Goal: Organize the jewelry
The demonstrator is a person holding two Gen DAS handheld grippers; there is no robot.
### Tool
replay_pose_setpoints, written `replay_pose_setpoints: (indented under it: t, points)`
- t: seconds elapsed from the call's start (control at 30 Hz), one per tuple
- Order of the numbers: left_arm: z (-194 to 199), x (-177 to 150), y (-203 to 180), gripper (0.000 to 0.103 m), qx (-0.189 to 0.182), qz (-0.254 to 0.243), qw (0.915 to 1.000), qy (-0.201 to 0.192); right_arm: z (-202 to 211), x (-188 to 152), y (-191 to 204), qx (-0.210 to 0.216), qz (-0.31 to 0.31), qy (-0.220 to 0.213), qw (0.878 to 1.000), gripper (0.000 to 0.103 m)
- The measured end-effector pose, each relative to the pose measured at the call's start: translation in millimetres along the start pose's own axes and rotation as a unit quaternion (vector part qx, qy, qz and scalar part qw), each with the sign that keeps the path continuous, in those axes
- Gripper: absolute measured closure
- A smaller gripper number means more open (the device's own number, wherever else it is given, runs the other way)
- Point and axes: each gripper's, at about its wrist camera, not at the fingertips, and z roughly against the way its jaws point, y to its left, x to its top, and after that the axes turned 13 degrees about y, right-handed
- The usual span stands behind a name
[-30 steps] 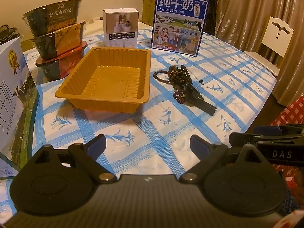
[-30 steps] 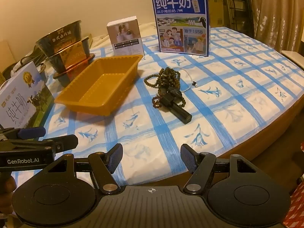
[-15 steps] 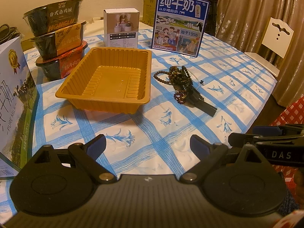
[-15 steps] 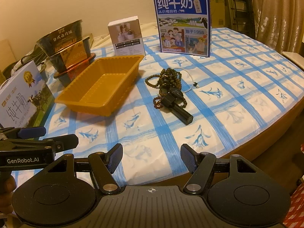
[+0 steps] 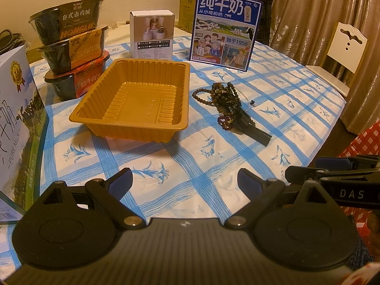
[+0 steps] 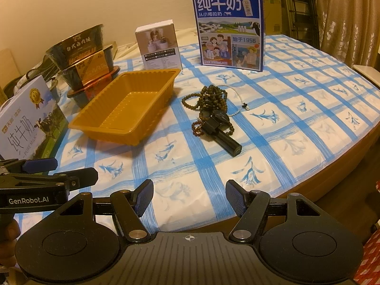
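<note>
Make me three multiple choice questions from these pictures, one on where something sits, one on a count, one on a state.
1. The bead jewelry pile lies:
A. inside the tray
B. on the tablecloth beside the tray
C. on the chair

2. How many instant meal bowls are stacked?
A. two
B. three
C. five

3. The orange plastic tray is:
A. empty
B. full of beads
C. upside down

Answers:
1 B, the beads rest on the checked tablecloth right of the tray.
2 B, three bowls show.
3 A, its bare ribbed floor shows.
</note>
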Motion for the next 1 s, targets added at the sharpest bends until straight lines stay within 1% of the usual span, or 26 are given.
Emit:
replay_pose_setpoints:
  t: [1.0]
  points:
    - [1.7, 0.7, 1.4, 0.009, -0.001, 0.0, 1.0, 0.001, -2.5, 1.0, -0.1, -0.001, 0.001, 0.001, 1.0, 0.036]
